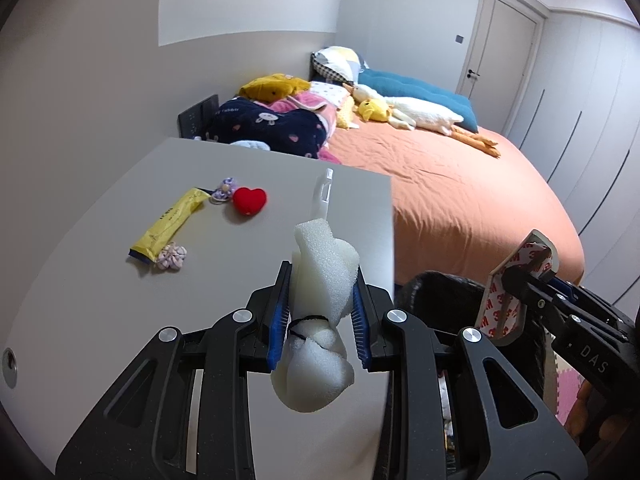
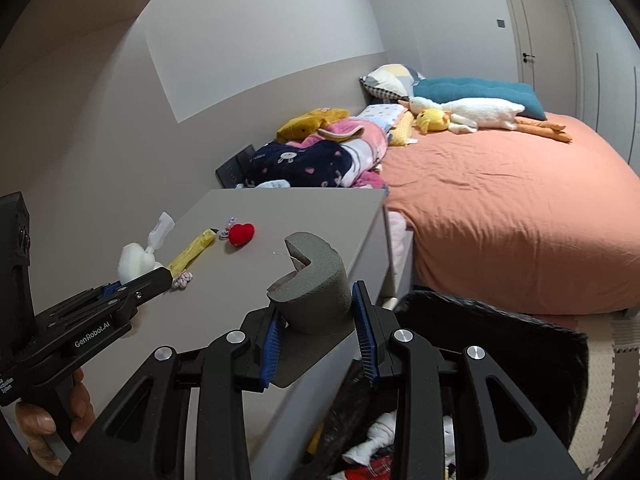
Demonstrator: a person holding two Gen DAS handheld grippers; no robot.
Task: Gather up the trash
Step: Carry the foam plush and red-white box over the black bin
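White foam (image 1: 320, 280) in left tool (image 1: 320, 312), grey foam (image 2: 316, 280) in right tool (image 2: 320, 328).

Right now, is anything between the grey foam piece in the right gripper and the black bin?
Nothing visible. The right gripper is shut on the grey foam corner guard at the table edge, and the black trash bin stands open just below and right of it, already holding scraps.

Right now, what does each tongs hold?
Left tongs: closed on the white foam piece.
Right tongs: closed on the grey foam corner guard.
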